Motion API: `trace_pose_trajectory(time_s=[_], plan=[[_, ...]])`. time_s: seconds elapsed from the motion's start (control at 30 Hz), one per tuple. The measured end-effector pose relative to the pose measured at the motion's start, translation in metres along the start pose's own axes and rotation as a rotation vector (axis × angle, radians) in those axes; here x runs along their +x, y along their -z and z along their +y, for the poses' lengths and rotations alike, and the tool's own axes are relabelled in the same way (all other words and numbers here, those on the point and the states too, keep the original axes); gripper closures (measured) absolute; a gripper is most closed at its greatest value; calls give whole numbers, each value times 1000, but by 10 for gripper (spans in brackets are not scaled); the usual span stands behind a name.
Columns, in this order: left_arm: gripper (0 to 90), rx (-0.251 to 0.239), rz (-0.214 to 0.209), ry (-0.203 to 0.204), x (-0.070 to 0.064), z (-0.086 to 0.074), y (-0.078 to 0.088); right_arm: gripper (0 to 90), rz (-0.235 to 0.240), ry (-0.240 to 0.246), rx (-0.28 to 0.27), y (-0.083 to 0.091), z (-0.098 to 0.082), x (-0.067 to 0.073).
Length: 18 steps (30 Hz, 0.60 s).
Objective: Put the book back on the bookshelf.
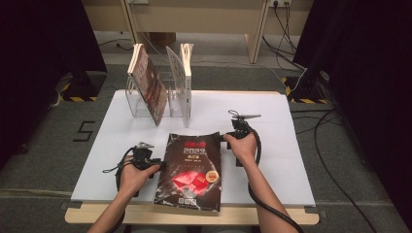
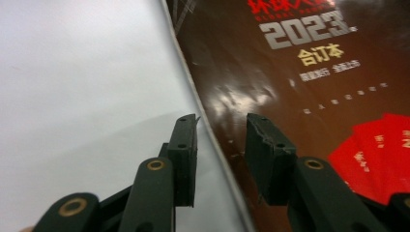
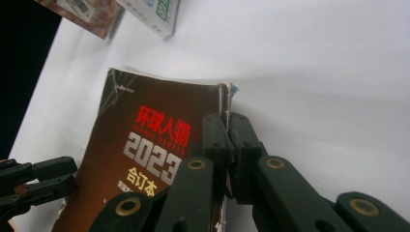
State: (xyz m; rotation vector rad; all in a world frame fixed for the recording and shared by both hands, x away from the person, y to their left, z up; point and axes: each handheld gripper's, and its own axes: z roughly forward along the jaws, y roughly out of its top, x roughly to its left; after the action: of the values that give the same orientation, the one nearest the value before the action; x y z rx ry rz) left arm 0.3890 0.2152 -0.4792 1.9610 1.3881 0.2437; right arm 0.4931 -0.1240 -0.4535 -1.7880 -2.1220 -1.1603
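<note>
A: Where does the dark book (image 1: 190, 172) sit?

B: In the lower centre of the high view, flat on the white table (image 1: 286, 160). Its near edge reaches the table's front edge, almost over the pale wooden lip. Glossy cover, dark brown, with red and white lettering and a red patch low down.

A: And the claws?

B: The right gripper (image 1: 232, 137) is at the book's upper right corner. In the right gripper view its jaws are pressed together on the right-hand edge of the cover, pinching it just below the corner, where the paper looks frayed. The left gripper (image 1: 158, 165) is at the book's left edge, midway down. In the left gripper view its jaws stand spread, one over bare table, one over the cover, with the book's edge running between them; the pads (image 2: 186, 145) don't press on it.

A: Any room to move?

B: Plenty of bare white surface right of the book, and a band to its left. Toward the upper left of the high view stands a clear rack (image 1: 145, 99) with a reddish book (image 1: 148, 82) leaning in it and a pale book (image 1: 186, 80) upright; there's a short gap between them and the dark book's far edge.

A: Surfaces?

B: The table is matte and smooth; the jaws are matte black with brass-coloured pins.
</note>
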Motion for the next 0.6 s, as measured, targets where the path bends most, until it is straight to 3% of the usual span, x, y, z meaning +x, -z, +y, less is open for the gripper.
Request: trace_pose_trajectory(time_s=[0.4,0.6], plan=[[555,-64,0,47,3,6,15,877,31,58,-121,28,-9,23],[530,-79,2,55,4,8,19,878,37,88,-151,40,-9,31]])
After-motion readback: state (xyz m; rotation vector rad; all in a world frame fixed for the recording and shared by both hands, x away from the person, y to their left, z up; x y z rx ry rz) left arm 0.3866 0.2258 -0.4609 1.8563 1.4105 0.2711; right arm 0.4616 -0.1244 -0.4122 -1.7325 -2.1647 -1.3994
